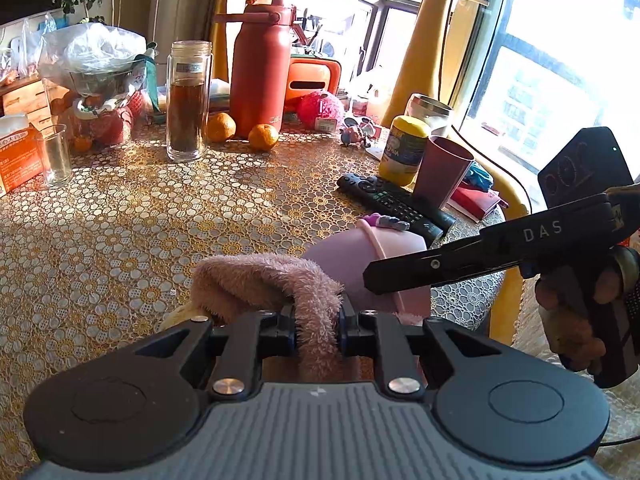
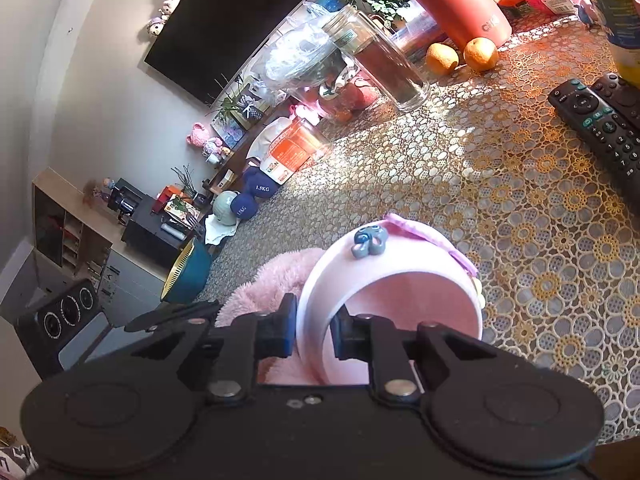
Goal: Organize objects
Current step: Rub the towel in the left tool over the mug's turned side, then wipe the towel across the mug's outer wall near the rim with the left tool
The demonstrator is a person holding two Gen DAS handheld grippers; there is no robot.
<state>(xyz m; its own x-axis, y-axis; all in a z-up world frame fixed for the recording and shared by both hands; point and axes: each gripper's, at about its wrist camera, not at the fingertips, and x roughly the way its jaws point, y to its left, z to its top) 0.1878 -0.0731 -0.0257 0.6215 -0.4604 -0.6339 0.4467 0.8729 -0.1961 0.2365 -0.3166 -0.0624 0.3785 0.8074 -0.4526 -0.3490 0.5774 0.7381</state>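
Left wrist view: the left gripper (image 1: 318, 330) pinches a fluffy pink cloth (image 1: 276, 280), its jaws nearly closed on the fold. Just ahead lies a smooth, round pink cup (image 1: 344, 262), whose rim the right gripper (image 2: 313, 330) clamps, one finger inside.

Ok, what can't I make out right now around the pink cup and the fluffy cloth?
- Left wrist view: the fluffy pink cloth held by the left hand-held gripper hides the yellowish item beneath it.
- Left wrist view: the right hand-held gripper crosses the tipped pink plastic cup, hiding its mouth.
- Right wrist view: the cup's base and the cloth's lower end are behind the gripper body.
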